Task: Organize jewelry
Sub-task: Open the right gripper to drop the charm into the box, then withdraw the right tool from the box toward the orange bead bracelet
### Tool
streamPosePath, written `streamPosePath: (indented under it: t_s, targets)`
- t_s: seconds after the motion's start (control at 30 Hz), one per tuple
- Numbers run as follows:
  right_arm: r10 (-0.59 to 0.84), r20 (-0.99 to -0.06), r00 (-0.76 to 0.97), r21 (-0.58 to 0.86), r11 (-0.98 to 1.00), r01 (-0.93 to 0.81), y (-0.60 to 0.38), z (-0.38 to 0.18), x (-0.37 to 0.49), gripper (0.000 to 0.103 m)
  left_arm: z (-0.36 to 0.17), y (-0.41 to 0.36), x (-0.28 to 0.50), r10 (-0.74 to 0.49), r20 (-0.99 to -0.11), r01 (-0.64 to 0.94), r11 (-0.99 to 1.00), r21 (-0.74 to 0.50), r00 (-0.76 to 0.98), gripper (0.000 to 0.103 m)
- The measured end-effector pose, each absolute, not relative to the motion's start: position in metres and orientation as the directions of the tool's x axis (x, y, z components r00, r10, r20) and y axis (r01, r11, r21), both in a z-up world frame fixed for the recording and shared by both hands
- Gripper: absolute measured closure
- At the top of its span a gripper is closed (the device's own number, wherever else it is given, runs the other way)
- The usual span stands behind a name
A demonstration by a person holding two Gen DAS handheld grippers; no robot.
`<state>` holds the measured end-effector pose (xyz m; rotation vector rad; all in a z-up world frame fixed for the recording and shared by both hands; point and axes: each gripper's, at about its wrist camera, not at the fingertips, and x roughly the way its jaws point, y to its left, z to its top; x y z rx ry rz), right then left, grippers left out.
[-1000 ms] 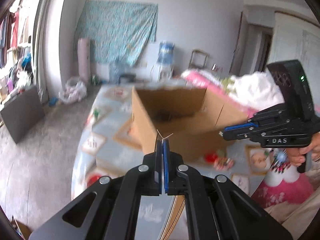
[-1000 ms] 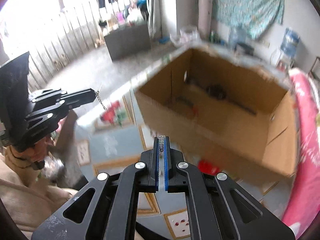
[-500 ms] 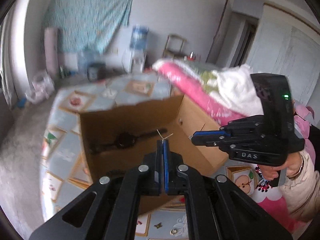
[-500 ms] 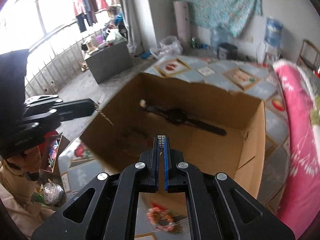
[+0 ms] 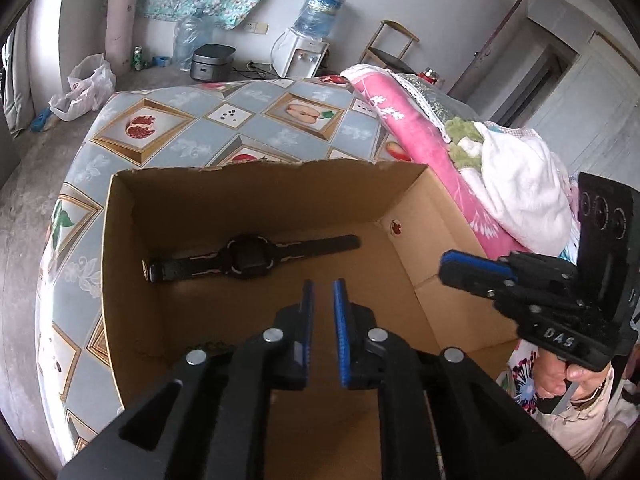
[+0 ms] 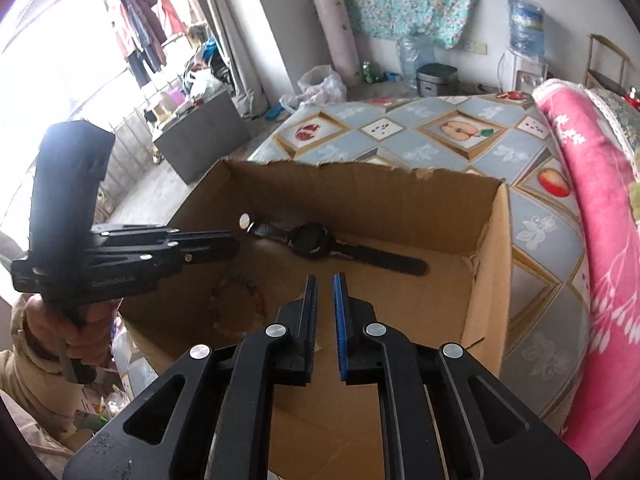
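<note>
An open cardboard box (image 5: 120,248) (image 6: 492,264) stands on the table. A black wristwatch (image 5: 248,258) (image 6: 312,240) lies flat on its floor. A beaded bracelet (image 6: 240,304) lies near the box's left wall in the right wrist view. My left gripper (image 5: 322,286) hangs over the box, jaws slightly open and empty; it also shows in the right wrist view (image 6: 232,246). My right gripper (image 6: 324,280) is over the box too, slightly open and empty; it shows at the right of the left wrist view (image 5: 444,266). The chain is not visible.
The table has a blue fruit-pattern cloth (image 5: 224,120) (image 6: 460,132). A pink blanket (image 5: 416,120) (image 6: 592,184) lies along the right side with a white towel (image 5: 520,184). A water dispenser (image 5: 308,52) and a rice cooker (image 5: 210,62) stand on the floor behind.
Both grippers have moved over the box and tilted down into it. Both have opened a little; the thin chain held between them is no longer in either.
</note>
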<state>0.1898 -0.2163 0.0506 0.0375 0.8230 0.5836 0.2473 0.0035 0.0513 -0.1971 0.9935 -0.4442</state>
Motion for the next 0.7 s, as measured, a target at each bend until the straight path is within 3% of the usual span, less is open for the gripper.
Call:
streamPosePath:
  t_s: [0.43,0.53,0.6,0.7]
  targets:
    - [0.543,-0.566,0.62,0.303,0.837,-0.456,-0.25,0.066,0.149,0.077,0.088,0.024,0.204,-0.41,-0.68,0.26,0.912,-0.318,0.608,0.092]
    - [0.568,-0.525,0.634,0.31,0.821,-0.48,-0.259,0.069,0.122,0.071,0.1,0.037,0.173,-0.387,-0.649,0.257,0.922,-0.29,0.655,0.081]
    - [0.578,-0.512,0.635,0.309,0.814,-0.492,-0.261,0.069,0.107,0.071,0.105,0.051,0.144,-0.357,-0.626,0.244,0.933,-0.263,0.694,0.068]
    - [0.602,-0.487,0.633,0.304,0.796,-0.523,-0.263,0.068,0.079,0.07,0.104,0.069,0.108,-0.323,-0.616,0.214,0.945,-0.246,0.718,0.062]
